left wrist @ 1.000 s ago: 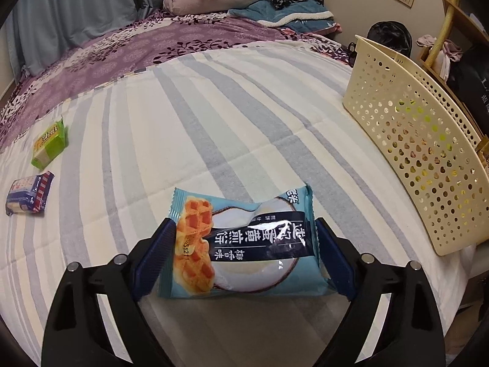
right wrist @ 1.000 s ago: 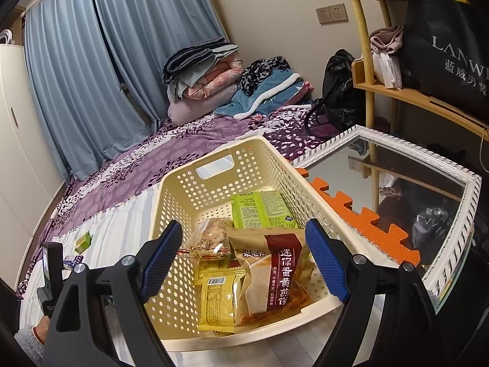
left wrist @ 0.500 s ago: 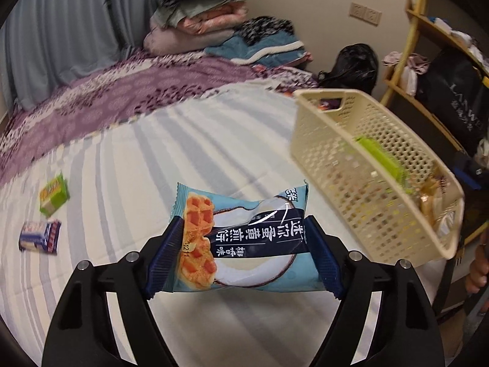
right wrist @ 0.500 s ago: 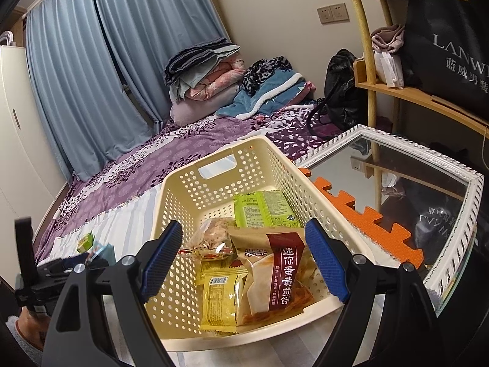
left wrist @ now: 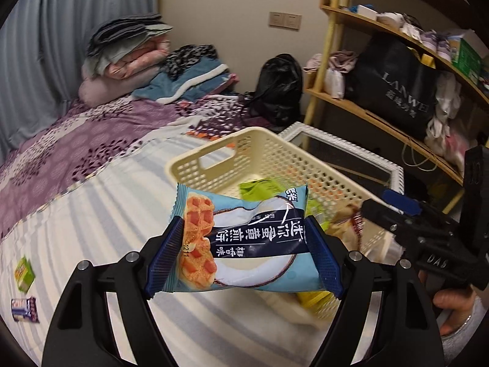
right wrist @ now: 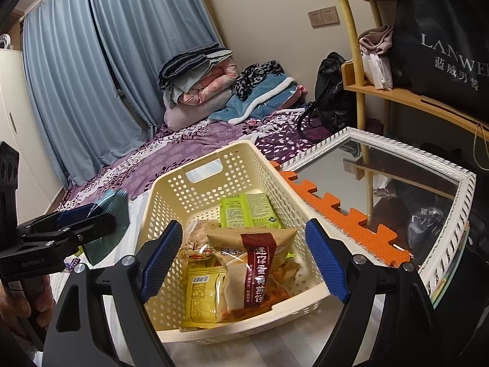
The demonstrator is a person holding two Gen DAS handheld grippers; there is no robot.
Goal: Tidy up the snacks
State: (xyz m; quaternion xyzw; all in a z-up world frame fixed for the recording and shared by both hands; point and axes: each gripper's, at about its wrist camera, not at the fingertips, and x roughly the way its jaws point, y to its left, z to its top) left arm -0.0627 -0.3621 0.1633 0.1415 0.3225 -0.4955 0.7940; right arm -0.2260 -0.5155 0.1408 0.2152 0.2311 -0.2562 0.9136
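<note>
Carried from the open bed toward the basket's [left wrist: 262, 140] rim, the blue packet [left wrist: 244, 238] sits clamped in the left gripper [left wrist: 243, 253]; right gripper [right wrist: 244, 260] hovers wide open, empty.

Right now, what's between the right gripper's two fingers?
Nothing is gripped. In the right wrist view, the right gripper stands open over the basket, with its snack packs showing through the gap.

Beige wall [right wrist: 269, 9] with two sockets [right wrist: 323, 16]. Blue curtains [right wrist: 101, 70] far left. Bed [left wrist: 91, 214]: striped sheet near, purple floral cover far, folded bedding [right wrist: 198, 73] against wall. Wooden shelf [right wrist: 397, 94] right, black bag [right wrist: 443, 39] on it. White-framed mirror [right wrist: 397, 183] below shelf.
</note>
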